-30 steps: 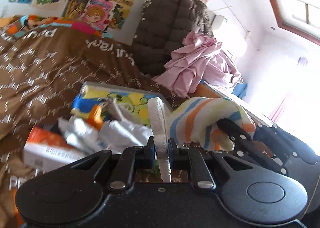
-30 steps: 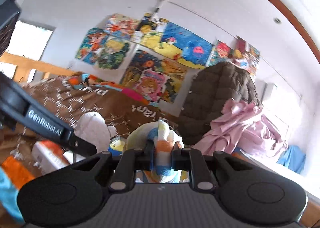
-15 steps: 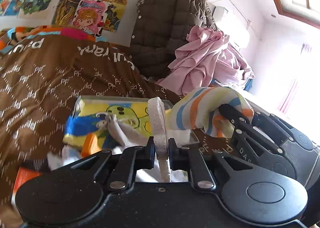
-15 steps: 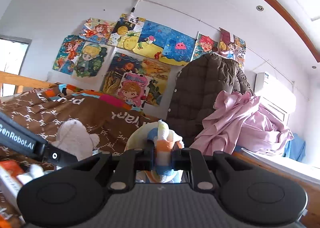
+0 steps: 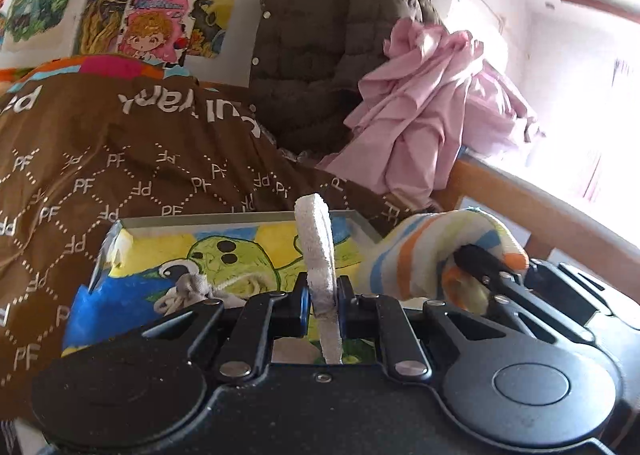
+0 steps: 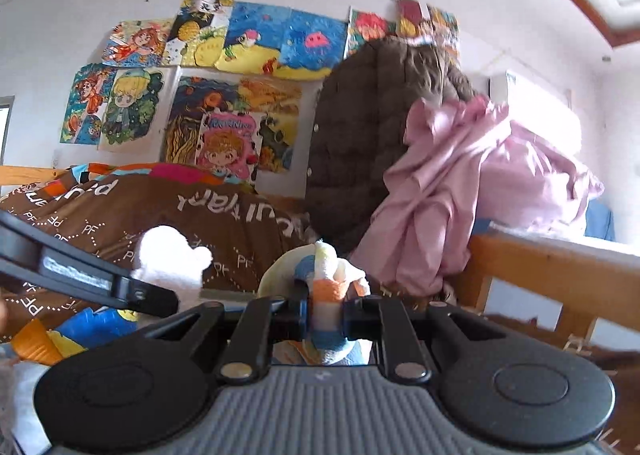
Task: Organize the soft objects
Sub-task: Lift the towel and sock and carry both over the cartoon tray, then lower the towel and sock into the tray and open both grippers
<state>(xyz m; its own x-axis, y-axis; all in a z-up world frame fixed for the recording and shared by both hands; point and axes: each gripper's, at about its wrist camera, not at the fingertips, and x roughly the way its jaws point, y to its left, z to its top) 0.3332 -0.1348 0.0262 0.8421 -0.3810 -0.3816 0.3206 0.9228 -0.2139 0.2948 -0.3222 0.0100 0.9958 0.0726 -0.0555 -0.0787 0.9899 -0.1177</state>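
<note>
Both tongs pinching soft cloth
Left gripper nips white towel; right gripper nips striped cloth; limp, light, best gripped at folds.

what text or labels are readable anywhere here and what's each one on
"PF": repeated white monogram on the brown patterned quilt.
Large white lettering across the same quilt: upside down, not clearly readable.
Title on the pink cartoon poster: too blurred to read.
Label on the left gripper's black arm: blurred out.
Other wall drawings: no readable words.
</note>
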